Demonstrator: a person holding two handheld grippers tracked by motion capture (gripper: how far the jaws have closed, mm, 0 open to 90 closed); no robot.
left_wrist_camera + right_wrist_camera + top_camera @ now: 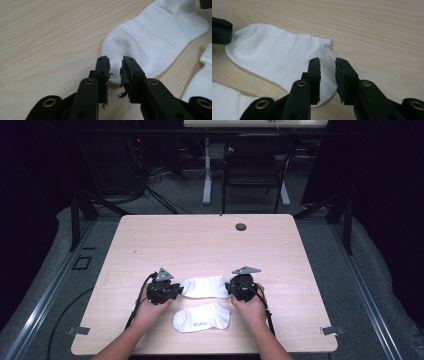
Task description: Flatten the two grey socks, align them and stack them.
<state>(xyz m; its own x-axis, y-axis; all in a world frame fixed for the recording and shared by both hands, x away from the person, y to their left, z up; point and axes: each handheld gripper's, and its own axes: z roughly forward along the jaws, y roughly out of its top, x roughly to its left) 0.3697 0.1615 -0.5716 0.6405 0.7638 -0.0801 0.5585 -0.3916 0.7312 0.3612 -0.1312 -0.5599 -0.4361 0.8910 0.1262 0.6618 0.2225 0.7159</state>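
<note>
The left gripper (115, 65) has its jaws a little apart, pads frayed, poised over one end of the far white sock (155, 37) without pinching it. The right gripper (327, 66) stands likewise, jaws slightly spread above the sock's other end, gripping nothing. That far white sock (205, 287) lies flat between the two grippers (165, 290) (241, 287); a near white sock (201, 317) rests just beside it, closer to the person. Both lie on a pale wood table (200, 245) with a round dark grommet (241, 226). Beyond it, grey floor, cables and a black chair (255, 165) in a dim room
</note>
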